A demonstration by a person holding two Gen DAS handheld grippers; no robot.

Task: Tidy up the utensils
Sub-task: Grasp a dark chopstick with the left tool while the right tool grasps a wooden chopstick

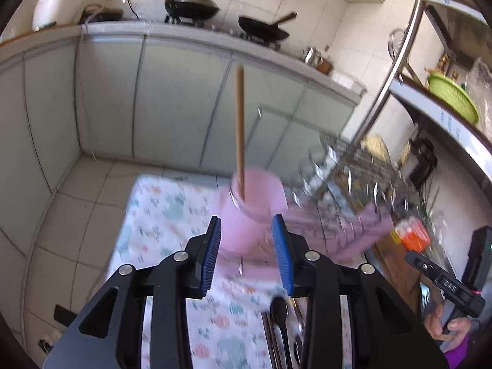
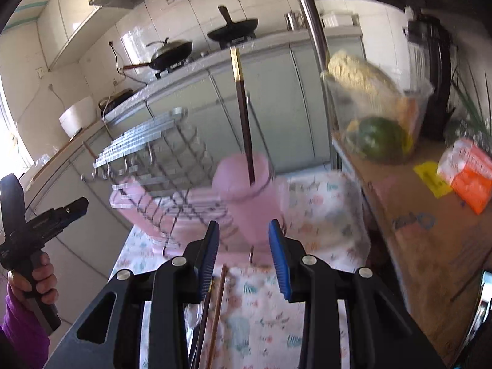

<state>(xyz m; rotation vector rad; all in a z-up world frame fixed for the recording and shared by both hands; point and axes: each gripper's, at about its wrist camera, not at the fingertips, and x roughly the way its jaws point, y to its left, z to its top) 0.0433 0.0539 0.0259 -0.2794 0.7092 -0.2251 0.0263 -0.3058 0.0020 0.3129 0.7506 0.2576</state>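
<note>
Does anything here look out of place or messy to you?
Mostly tidy. One chopstick stands alone in the pink utensil cup, while more chopsticks and a black spoon lie loose on the patterned cloth in front of it. Nothing looks spilled or broken; the pictures are blurred.

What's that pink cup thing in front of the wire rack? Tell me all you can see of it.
The pink utensil cup is a tall, round, open-topped holder that looks like matte plastic. It stands upright on the patterned tablecloth, hard against the wire dish rack. At least one chopstick stands inside it, poking well above the rim. Neither tool touches it.
</note>
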